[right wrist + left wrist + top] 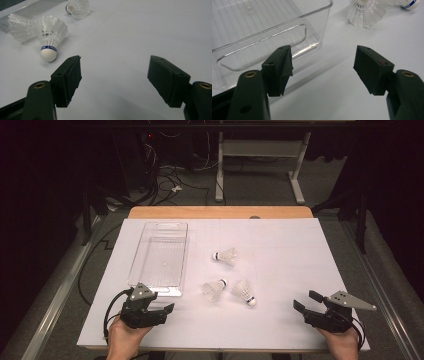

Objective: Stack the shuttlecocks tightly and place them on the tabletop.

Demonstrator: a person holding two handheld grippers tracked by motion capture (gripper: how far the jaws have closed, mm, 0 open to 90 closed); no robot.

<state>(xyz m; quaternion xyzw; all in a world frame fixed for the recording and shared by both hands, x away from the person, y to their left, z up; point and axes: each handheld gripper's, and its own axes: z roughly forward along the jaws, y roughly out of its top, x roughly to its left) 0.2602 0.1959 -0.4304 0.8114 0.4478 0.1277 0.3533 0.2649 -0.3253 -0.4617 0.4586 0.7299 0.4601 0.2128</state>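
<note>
The work in hand appears to be moving three shuttlecocks into the clear plastic bin (161,257). All three lie on the desk (280,250), to the right of the bin and outside it.

Landmark: the clear plastic bin. It stands on the left half of the desk, long axis running away from the person, and holds nothing.

- Far shuttlecock (226,256): right of the bin's middle, on its side, cork pointing toward the bin.
- Middle shuttlecock (214,289): just right of the bin's near corner, cork pointing away from the bin.
- Near shuttlecock (244,291): farther right of the bin, close beside the middle one, cork toward the person and to the right.

The left gripper (159,309) rests just in front of the bin's near wall, jaws released and holding nothing. In the left gripper view the bin wall (274,32) lies ahead and left of the jaws, and the middle shuttlecock (365,13) ahead and right.

The right gripper (305,301) sits well to the right of the bin, jaws likewise spread and unloaded. In the right gripper view the near shuttlecock (50,33) lies ahead and left of the jaws, cork toward them.

Judgement: the left gripper is nearer the middle shuttlecock, the right gripper the near one. Each needs a forward, inward reach.

The desk surface is flat, white and matte. The room beyond is dim, with cables on the floor (170,182).
</note>
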